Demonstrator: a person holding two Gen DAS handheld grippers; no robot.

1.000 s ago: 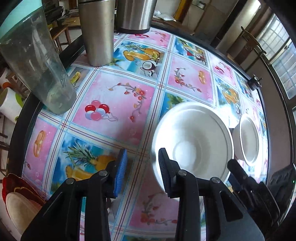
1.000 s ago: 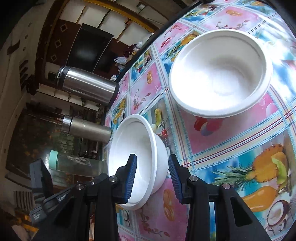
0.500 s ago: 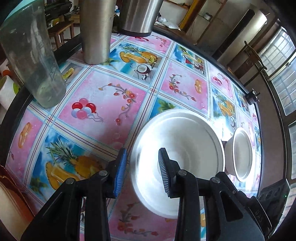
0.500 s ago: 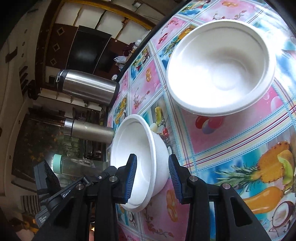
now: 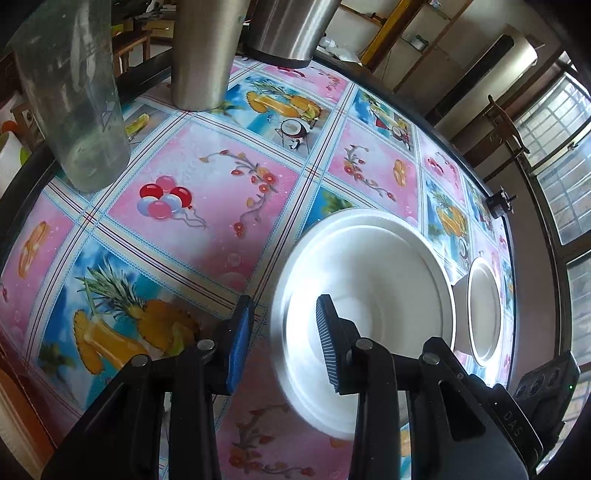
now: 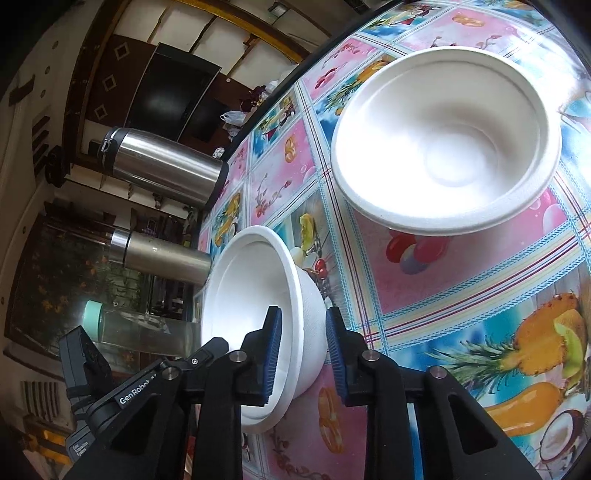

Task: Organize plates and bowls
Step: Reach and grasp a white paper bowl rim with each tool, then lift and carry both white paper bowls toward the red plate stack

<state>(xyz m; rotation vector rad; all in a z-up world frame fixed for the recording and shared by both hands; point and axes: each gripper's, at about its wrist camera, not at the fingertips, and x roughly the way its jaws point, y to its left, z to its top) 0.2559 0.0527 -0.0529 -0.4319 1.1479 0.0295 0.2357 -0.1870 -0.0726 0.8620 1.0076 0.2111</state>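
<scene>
A white bowl point(image 5: 369, 266) sits on the patterned tablecloth point(image 5: 207, 221) and is blurred at its near rim. My left gripper point(image 5: 283, 301) is open. Its left finger is outside the rim, and its right finger overlaps the bowl's inside. I cannot tell whether they touch. In the right wrist view my right gripper point(image 6: 303, 312) is shut on this bowl point(image 6: 243, 295), one pad inside the wall and one outside. A second white bowl point(image 6: 443, 140) rests apart beside it, and shows small at the right in the left wrist view point(image 5: 480, 306).
A clear plastic bottle point(image 5: 74, 110), a steel tumbler point(image 5: 203, 55) and a steel flask point(image 5: 291, 29) stand along the table's far left edge. The right tool's black body point(image 5: 535, 387) fills the lower right corner. Open tablecloth lies left of the bowls.
The right gripper's fingers have narrowed onto the bowl's wall. The left gripper has come forward and lower, so the bowl's rim now lies between its open fingers.
</scene>
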